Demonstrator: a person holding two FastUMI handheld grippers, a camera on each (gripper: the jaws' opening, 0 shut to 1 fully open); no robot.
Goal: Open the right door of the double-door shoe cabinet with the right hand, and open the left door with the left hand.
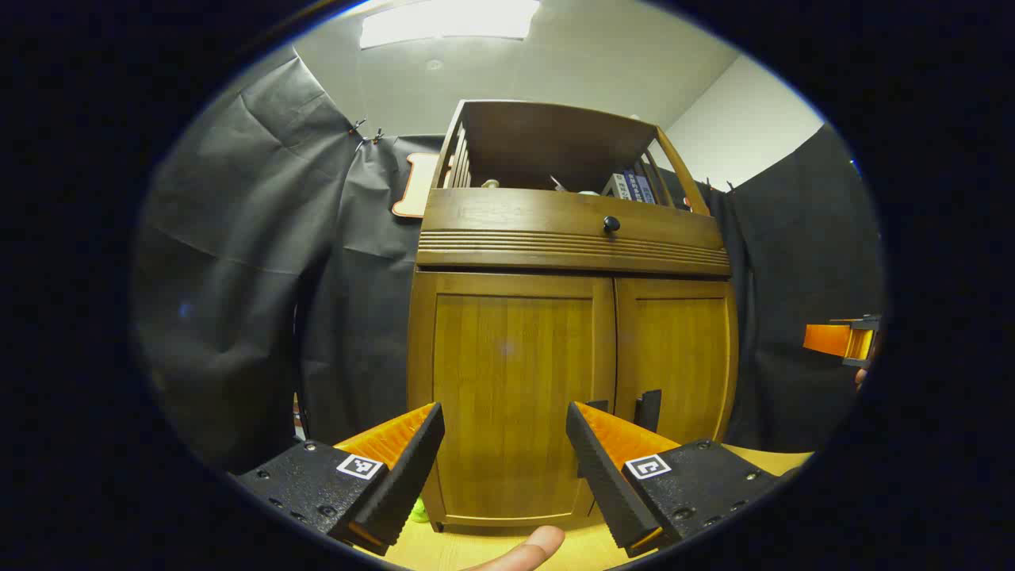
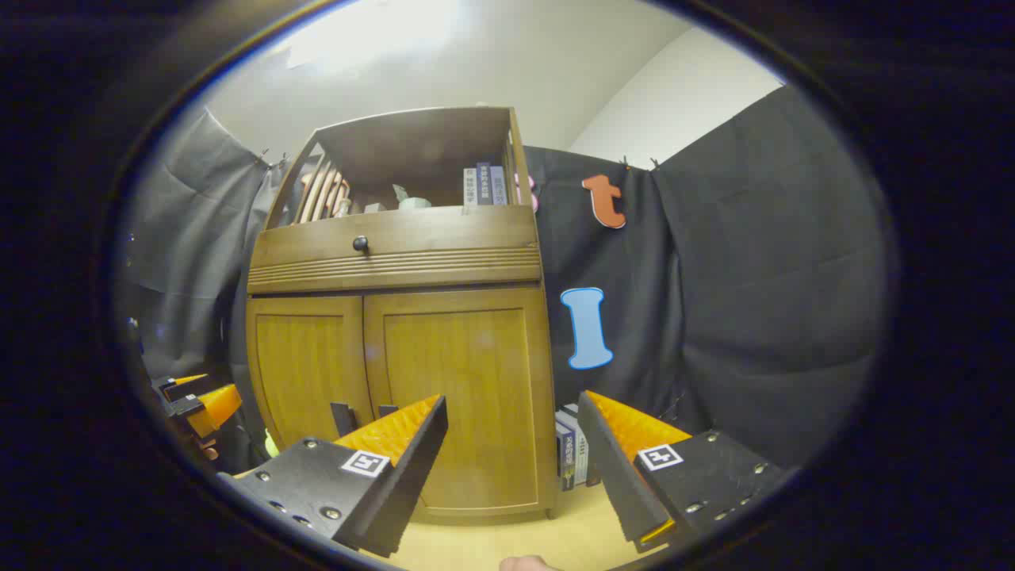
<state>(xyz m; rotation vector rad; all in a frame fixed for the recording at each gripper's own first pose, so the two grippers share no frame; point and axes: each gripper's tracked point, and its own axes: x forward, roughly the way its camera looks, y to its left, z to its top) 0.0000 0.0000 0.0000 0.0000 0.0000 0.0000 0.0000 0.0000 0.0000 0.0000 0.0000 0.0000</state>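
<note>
Left gripper (image 1: 505, 444): jaws spread wide with nothing between them, held in front of the shoe cabinet's left door, short of touching it.
Fingertip (image 1: 530, 547): a person's fingertip shows below the left gripper, in front of the cabinet's base.
Right gripper (image 2: 513, 436): jaws spread wide and empty, held in front of the cabinet's right door and its right edge, not touching.
Shoe cabinet (image 1: 571, 238): wooden, upright on a pale wooden surface (image 2: 571, 539), against the black cloth wall.
Left door (image 1: 507, 396): closed, flush with the cabinet front.
Right door (image 2: 460, 396): closed, meeting the left door at the cabinet's middle seam.
Door handles (image 1: 648, 408): two dark upright handles low on the doors, either side of the seam; in the right gripper view they stand just beside that gripper's own left finger.
Drawer knob (image 1: 610, 224): small, dark, round, on the drawer front above the doors.
Top shelf: open compartment above the drawer, holding books (image 2: 484, 186) at its right end and some small pale items.
More books (image 2: 572, 456): standing on the surface just beside the cabinet's right side.
Other gripper: in the left gripper view, the right gripper (image 1: 840, 341) shows well off to the cabinet's right.
</note>
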